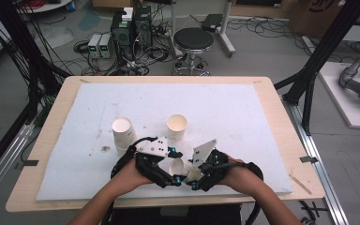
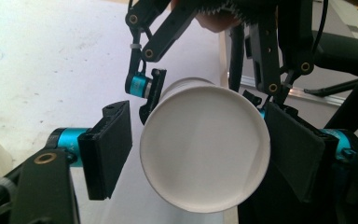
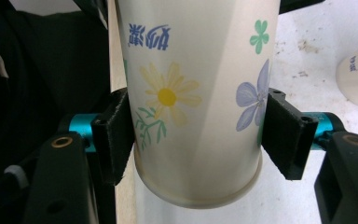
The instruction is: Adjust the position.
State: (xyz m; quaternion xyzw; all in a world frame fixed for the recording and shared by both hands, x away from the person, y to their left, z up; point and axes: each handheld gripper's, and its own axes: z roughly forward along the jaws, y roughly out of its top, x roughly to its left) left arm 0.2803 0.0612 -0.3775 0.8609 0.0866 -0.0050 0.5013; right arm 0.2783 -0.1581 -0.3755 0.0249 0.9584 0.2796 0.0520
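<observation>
A paper cup with flower prints (image 3: 196,93) hangs on its side just above the table's front edge (image 1: 180,167). My right gripper (image 3: 200,135) is shut on it near its narrow end, both pads pressed into the wall. My left gripper (image 2: 198,140) faces the cup's other round end (image 2: 205,144) and brackets it. Its left pad (image 2: 109,149) stands a sliver off the rim, and its right pad (image 2: 293,154) is at the rim. In the high view the left gripper (image 1: 174,179) and right gripper (image 1: 191,182) meet at the cup, each in a hand.
Two more white cups stand upright on the white sheet (image 1: 243,117): a stack (image 1: 123,131) at the left and a single one (image 1: 176,126) mid-table. Beyond the wooden table's far edge are a black stool (image 1: 193,44), computer boxes (image 1: 129,30) and cables.
</observation>
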